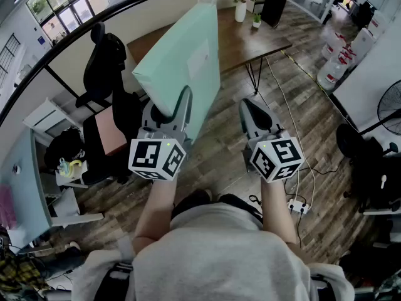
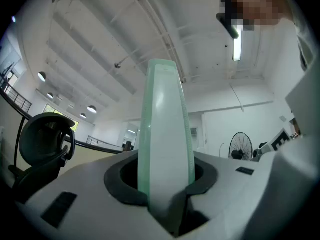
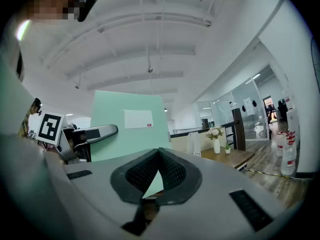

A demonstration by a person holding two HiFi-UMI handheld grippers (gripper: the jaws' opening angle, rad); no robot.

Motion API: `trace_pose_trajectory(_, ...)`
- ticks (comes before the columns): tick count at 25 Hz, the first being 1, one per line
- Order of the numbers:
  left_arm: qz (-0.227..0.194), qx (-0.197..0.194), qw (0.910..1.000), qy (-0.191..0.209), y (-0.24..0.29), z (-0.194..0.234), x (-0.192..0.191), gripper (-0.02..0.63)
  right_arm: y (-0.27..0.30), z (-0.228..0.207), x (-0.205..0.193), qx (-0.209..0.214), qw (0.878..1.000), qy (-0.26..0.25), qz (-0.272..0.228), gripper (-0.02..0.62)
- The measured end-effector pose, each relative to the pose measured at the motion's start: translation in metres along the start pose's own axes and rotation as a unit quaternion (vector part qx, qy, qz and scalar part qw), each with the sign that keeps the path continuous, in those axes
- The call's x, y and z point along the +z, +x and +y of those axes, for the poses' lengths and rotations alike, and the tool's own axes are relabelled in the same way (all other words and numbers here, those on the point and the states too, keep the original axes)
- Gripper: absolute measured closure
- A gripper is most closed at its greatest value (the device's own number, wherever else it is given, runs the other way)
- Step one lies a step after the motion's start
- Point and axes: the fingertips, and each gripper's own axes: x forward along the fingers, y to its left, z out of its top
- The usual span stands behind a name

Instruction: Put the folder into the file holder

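Mint folder point(image 1: 182, 61) aloft, pinched at its lower edge by left gripper point(image 1: 168, 113).

Stands edge-on between the left jaws in the left gripper view, pads pressed to both faces. Fills upper centre of head view, tilted, well above the wood floor. Right gripper point(image 1: 257, 115) just right of it, jaws closed together on nothing. Wooden table point(image 1: 257, 39) beyond, upper right of centre. Probable file holder point(image 3: 194, 143), pale and upright, on the table, well apart from the folder. Risks: one low grip on a tall, broad folder, so liable to swing or slip during the carry. Also hides the slot on approach, so may catch the rim or knock the vase point(image 1: 240, 8) close by.
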Motion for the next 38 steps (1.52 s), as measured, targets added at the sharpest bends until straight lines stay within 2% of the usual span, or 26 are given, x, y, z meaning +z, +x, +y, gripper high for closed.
trace_pose_trajectory(10, -0.011, 0.005, 0.9999, 0.0, -0.002, 0.007, 0.0, 0.44, 0.008, 0.008, -0.003, 0.008, 1.0, -0.007, 0.011, 0.586)
trace_pose_trajectory(16, -0.009, 0.005, 0.9999, -0.011, 0.001, 0.018, -0.003, 0.44, 0.019, 0.006, -0.006, 0.011, 1.0, 0.027, 0.004, 0.586)
trace_pose_trajectory(22, -0.009, 0.002, 0.9999, -0.013, 0.002, 0.033, -0.007, 0.439, 0.03, 0.01, -0.013, 0.007, 1.0, 0.027, 0.009, 0.586)
trace_pose_trajectory(28, -0.018, -0.004, 0.9992, -0.036, 0.006, 0.041, -0.01, 0.437, 0.036, 0.003, -0.022, -0.005, 0.999, 0.044, 0.014, 0.586)
trace_pose_trajectory(38, -0.012, 0.011, 0.9994, -0.032, 0.026, 0.057, -0.027, 0.437, 0.065, -0.01, -0.037, 0.015, 0.998, 0.052, 0.024, 0.586)
